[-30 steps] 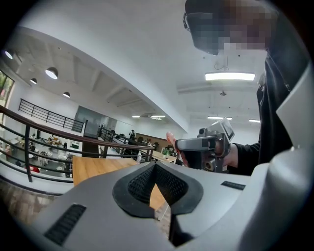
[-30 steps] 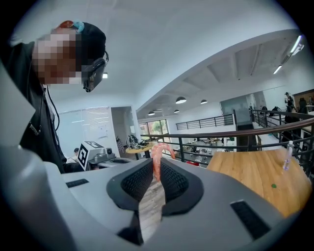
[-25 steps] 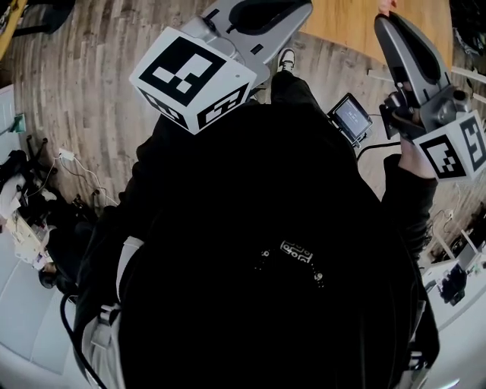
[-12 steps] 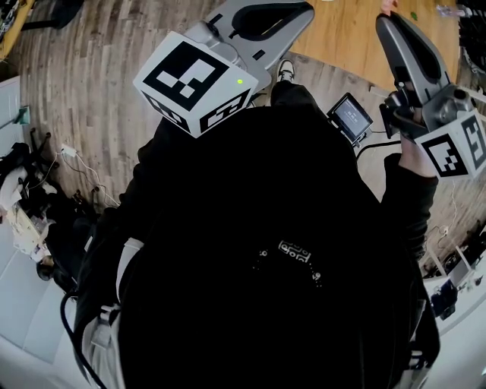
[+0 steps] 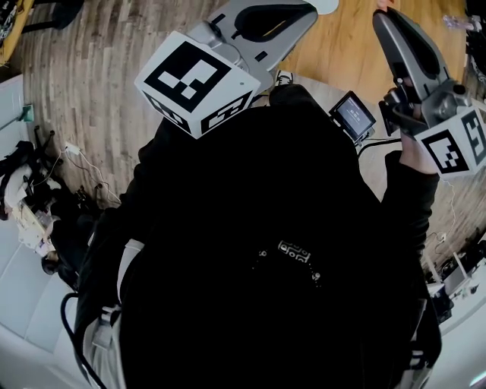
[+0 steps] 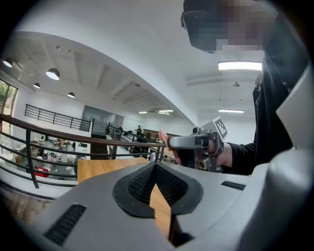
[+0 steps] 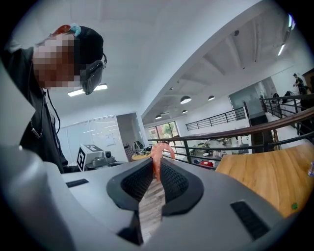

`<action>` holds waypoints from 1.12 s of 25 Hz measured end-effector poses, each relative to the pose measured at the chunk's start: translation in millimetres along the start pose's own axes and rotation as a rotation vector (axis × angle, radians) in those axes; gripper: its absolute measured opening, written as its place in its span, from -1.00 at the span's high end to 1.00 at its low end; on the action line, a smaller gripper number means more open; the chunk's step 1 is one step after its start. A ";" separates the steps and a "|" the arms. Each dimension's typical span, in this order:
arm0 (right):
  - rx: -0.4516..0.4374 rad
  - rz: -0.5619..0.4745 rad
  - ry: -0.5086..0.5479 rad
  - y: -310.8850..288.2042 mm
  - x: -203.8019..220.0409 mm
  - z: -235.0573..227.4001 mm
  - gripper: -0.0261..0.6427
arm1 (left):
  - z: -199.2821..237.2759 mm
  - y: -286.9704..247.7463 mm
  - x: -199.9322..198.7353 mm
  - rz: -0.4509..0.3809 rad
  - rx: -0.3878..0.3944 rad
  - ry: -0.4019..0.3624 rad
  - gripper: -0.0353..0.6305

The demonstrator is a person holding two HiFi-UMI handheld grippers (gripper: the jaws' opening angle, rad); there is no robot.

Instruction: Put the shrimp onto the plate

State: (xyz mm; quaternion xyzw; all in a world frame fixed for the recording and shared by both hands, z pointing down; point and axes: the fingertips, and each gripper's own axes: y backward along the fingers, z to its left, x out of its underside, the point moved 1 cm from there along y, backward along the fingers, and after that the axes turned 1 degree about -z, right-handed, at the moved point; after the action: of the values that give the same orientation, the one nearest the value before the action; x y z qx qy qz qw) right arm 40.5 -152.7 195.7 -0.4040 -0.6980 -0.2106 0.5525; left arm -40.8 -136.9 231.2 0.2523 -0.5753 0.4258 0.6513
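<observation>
A pink curled shrimp sticks up between the black pads of my right gripper, which is shut on it. In the head view that gripper is raised at the upper right, over the edge of a wooden table, with the shrimp's pink tip at the frame's top. The left gripper view also shows the shrimp in those jaws. My left gripper is shut with nothing in it; in the head view it points up at the top centre. A white rim peeks in there; I cannot tell if it is the plate.
The person's dark clothing fills most of the head view. A small screen device hangs by the right arm. Cables and clutter lie on the plank floor at the left. A railing runs behind the wooden table.
More of the wooden table has come into the head view's top. Both grippers have kept almost the same places, and the right one still grips the shrimp.
</observation>
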 end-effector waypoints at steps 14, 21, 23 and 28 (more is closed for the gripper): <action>-0.053 -0.032 -0.052 28.7 -31.8 -94.4 0.75 | 13.7 -94.0 -33.8 0.038 -0.094 -0.002 0.89; -0.069 -0.024 -0.101 48.5 -23.2 -136.9 0.75 | 1.4 -130.4 -30.2 0.087 -0.109 0.008 0.90; -0.073 -0.028 -0.129 52.1 -11.9 -143.6 0.75 | -0.4 -130.9 -20.7 0.105 -0.123 0.019 0.90; -0.077 -0.031 -0.183 58.2 -2.7 -142.7 0.75 | -8.4 -127.1 -10.9 0.145 -0.105 0.069 0.90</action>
State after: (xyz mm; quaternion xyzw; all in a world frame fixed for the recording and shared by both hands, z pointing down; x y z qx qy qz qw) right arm 172.9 -225.3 227.3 -0.4315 -0.7430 -0.2080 0.4674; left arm 71.3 -197.8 239.4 0.1607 -0.5909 0.4493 0.6505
